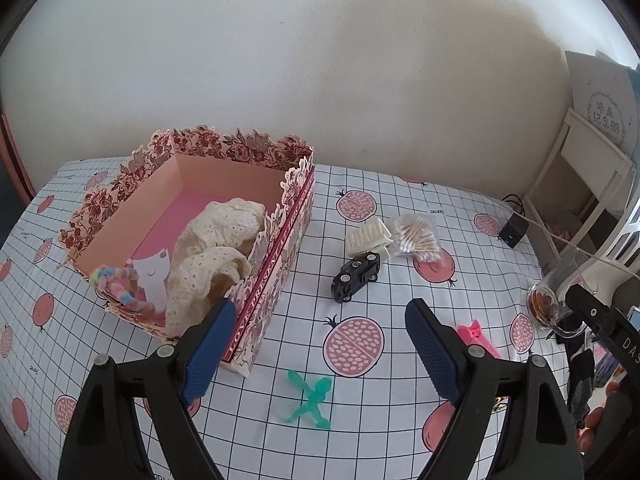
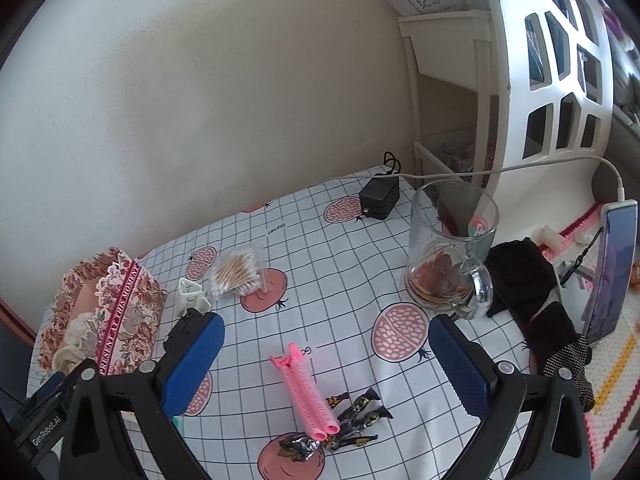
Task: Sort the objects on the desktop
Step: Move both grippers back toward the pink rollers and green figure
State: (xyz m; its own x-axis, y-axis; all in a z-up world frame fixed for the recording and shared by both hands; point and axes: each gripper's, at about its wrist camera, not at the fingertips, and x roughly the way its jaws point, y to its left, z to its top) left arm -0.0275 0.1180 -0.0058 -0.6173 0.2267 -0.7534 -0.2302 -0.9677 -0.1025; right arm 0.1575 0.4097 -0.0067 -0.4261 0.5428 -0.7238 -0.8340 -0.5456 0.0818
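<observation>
While both jaws stand wide and empty, the left gripper (image 1: 320, 344) should drop squarely over the translucent green plastic clip (image 1: 310, 400) just below it, then carry it to the floral pink cardboard box (image 1: 276, 248) alongside. Equally wide, the right gripper (image 2: 326, 344) hangs above the pink ribbed hair clip (image 2: 304, 394), touching nothing.

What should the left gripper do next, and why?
Probably ease the left gripper down onto the green toy and close. Its fingers stand wide open with nothing between them, and the toy lies loose on the cloth just below, beside the box that already holds sorted items.
</observation>
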